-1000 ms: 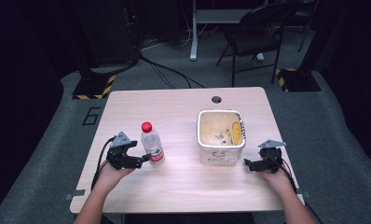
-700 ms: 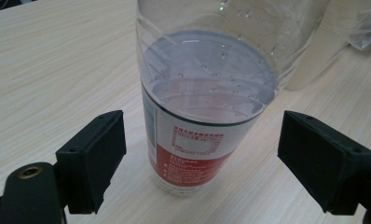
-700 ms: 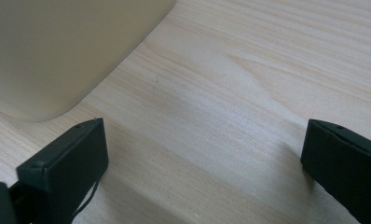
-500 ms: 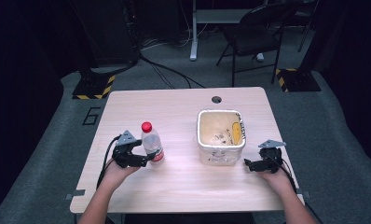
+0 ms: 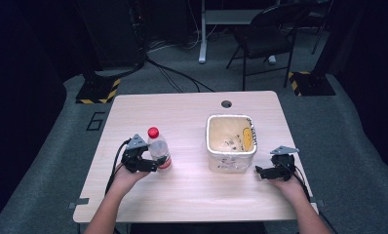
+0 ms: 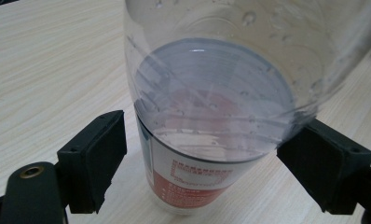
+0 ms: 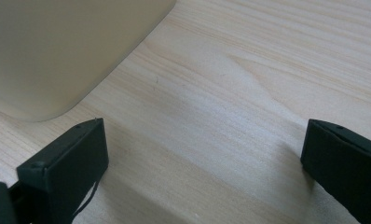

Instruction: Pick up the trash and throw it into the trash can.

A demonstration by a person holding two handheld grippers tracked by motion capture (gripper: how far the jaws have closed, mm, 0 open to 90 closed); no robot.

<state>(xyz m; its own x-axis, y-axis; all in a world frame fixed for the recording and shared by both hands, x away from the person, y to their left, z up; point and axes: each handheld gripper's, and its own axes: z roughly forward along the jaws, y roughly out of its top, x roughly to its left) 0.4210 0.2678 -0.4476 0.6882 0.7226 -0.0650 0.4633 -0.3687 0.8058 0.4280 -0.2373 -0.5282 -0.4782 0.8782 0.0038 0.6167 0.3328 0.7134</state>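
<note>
Left gripper [image 5: 150,165] is straddling the upright water bottle [image 5: 158,149], jaws spread, not yet clamping, readying a grasp.

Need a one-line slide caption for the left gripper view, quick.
Left gripper with its open jaws either side of a clear water bottle standing upright on the wooden table.

A "6" marked on the floor [image 5: 95,121] left of the table [image 5: 182,117].

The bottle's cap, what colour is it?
Red. The cap tops the clear bottle, and it shows best in the high view.
</note>
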